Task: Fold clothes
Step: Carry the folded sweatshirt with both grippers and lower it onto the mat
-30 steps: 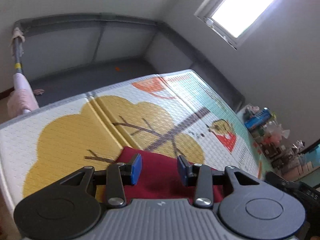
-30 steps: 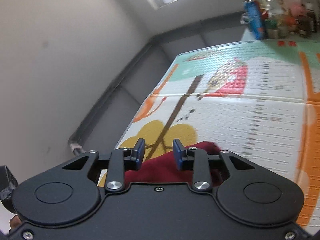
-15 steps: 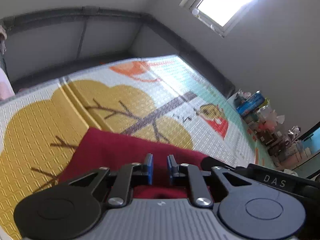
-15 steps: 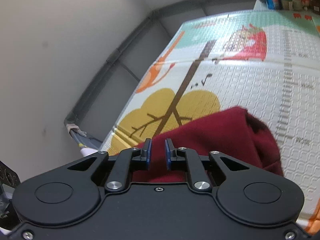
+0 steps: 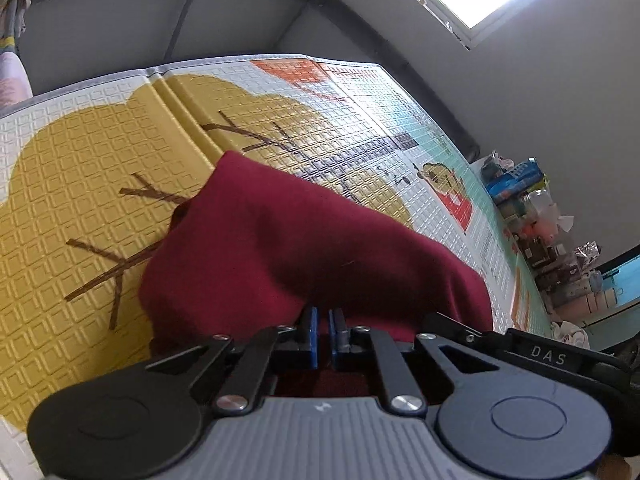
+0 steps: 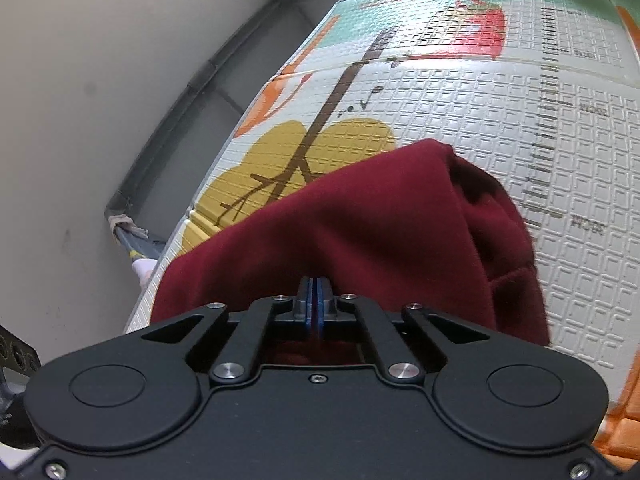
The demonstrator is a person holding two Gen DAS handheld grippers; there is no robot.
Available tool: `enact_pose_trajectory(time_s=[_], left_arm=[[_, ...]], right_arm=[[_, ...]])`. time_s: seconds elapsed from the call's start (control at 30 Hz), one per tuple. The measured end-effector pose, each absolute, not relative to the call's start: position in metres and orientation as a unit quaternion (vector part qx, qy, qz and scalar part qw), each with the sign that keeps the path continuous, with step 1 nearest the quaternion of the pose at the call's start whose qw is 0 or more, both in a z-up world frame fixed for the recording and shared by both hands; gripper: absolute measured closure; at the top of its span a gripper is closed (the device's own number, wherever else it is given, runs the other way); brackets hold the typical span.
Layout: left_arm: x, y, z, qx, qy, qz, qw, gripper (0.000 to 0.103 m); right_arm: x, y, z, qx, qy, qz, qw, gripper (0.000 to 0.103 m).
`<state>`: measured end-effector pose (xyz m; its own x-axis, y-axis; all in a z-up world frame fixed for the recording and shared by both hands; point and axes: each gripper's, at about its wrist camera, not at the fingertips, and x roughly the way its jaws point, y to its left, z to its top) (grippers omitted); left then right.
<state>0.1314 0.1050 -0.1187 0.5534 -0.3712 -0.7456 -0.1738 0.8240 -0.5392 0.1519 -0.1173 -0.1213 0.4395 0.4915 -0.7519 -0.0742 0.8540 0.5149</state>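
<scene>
While we hold both grippers low over the play mat (image 5: 100, 184), the maroon garment (image 5: 288, 248) lies bunched on the mat's yellow tree, directly ahead of both sets of fingers. Our left gripper (image 5: 322, 330) has just been closing, its blue pads nearly together with the near hem between them; whether they pinch it yet we cannot tell. Our right gripper (image 6: 315, 300) has also been closing and now clamps the garment's near edge (image 6: 360, 220) (pads meet with cloth in the slit). The garment's long axis runs across our view, from one gripper toward the other, so each hand seems equally near its own end of the hem.
</scene>
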Motion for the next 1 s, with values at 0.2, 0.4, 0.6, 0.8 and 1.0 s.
enact_pose_trajectory(time_s=[0.2, 0.4, 0.6, 0.8, 1.0], left_arm=[[0.119, 0.111, -0.123, -0.291, 0.478, -0.057, 0.827, 0.096], [0.106, 0.119, -0.126, -0.301, 0.48, -0.052, 0.822, 0.097], [0.098, 0.125, -0.124, -0.311, 0.48, -0.044, 0.819, 0.098], [0.085, 0.138, -0.115, -0.332, 0.473, -0.042, 0.815, 0.097], [0.08, 0.147, -0.087, -0.298, 0.445, -0.021, 0.844, 0.09]], right_arm=[[0.143, -0.144, -0.128, 0.216, 0.511, 0.156, 0.817, 0.103], [0.132, -0.165, -0.136, 0.222, 0.515, 0.143, 0.815, 0.103], [0.127, -0.173, -0.139, 0.23, 0.524, 0.133, 0.809, 0.103], [0.121, -0.174, -0.133, 0.221, 0.527, 0.122, 0.811, 0.103], [0.112, -0.173, -0.093, 0.205, 0.48, 0.118, 0.845, 0.1]])
